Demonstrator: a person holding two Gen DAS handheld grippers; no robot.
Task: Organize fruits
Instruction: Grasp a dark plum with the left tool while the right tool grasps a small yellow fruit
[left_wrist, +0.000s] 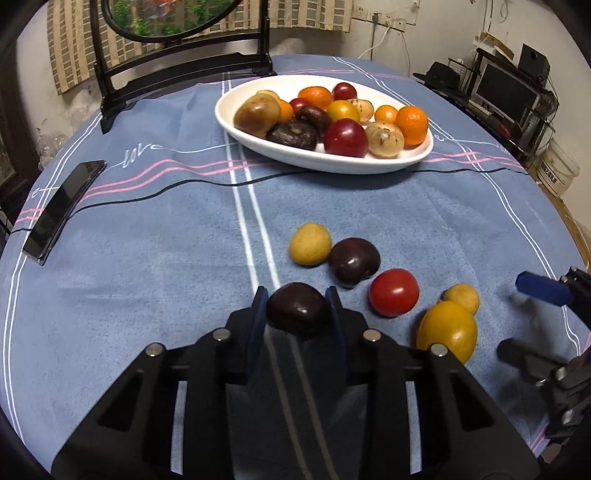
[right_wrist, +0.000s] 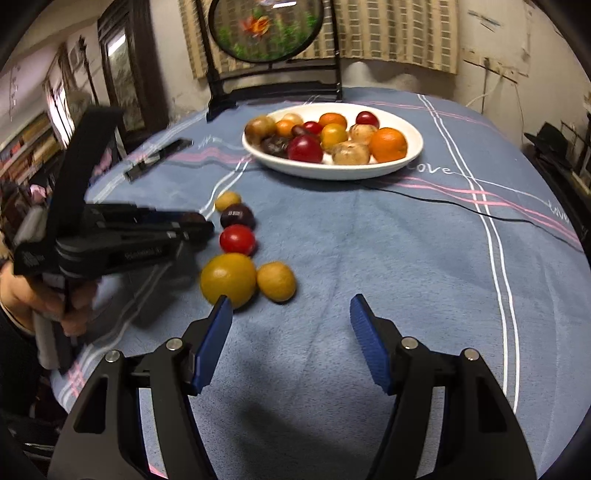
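My left gripper (left_wrist: 297, 308), low in the centre of its frame, is clamped on a dark purple, glossy, rounded plum (left_wrist: 296, 309) resting on the blue tablecloth (left_wrist: 147, 288). The white oval ceramic dish (left_wrist: 369, 166) of mixed fruit lies straight ahead, towards the top. My right gripper (right_wrist: 290, 314) hangs empty, jaws apart, further from the plum.

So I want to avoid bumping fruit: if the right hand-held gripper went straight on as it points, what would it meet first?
Probably only bare tablecloth. The open right hand-held gripper has the large yellow fruit just off its left finger; depth is unclear.
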